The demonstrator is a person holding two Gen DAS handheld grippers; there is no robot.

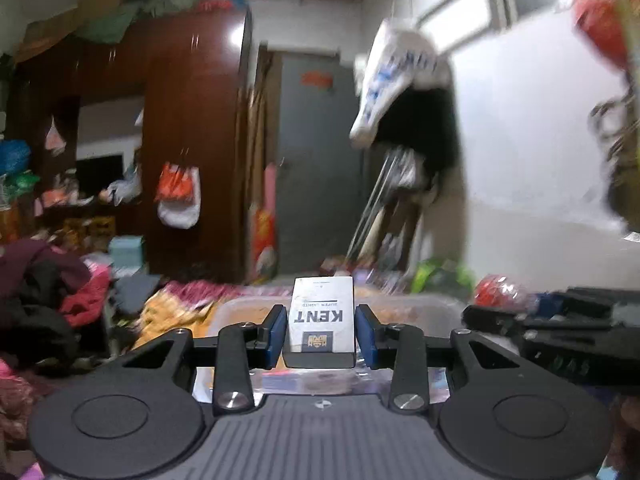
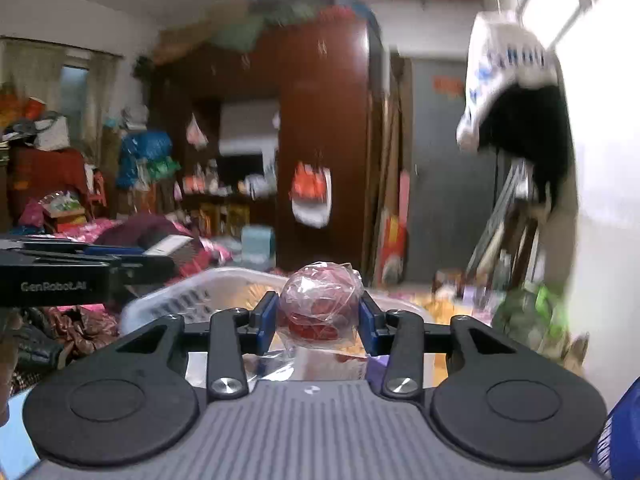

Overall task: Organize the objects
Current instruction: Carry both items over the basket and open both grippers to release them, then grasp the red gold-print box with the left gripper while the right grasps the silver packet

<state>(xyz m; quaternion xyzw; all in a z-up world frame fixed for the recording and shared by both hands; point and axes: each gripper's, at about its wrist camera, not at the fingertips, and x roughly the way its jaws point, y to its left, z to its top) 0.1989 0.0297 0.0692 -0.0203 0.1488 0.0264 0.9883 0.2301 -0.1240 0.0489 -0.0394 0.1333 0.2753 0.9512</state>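
My left gripper [image 1: 322, 334] is shut on a white Kent cigarette pack [image 1: 323, 316], held upright between the blue pads above a clear plastic bin [image 1: 424, 312]. My right gripper [image 2: 318, 316] is shut on a clear plastic bag of red items [image 2: 320, 300], held above a white plastic basket [image 2: 192, 300]. The right gripper also shows at the right of the left wrist view [image 1: 560, 328], with the red bag [image 1: 498, 290] at its tip. The left gripper shows at the left of the right wrist view [image 2: 80, 272], with the pack [image 2: 170, 245] at its tip.
A dark red wardrobe [image 1: 192, 140] and a grey door [image 1: 316, 168] stand behind. Piles of clothes [image 1: 44, 292] lie at the left. A white bag [image 1: 394, 76] and dark cloth hang on the right wall. Green packets [image 2: 532, 316] lie at the right.
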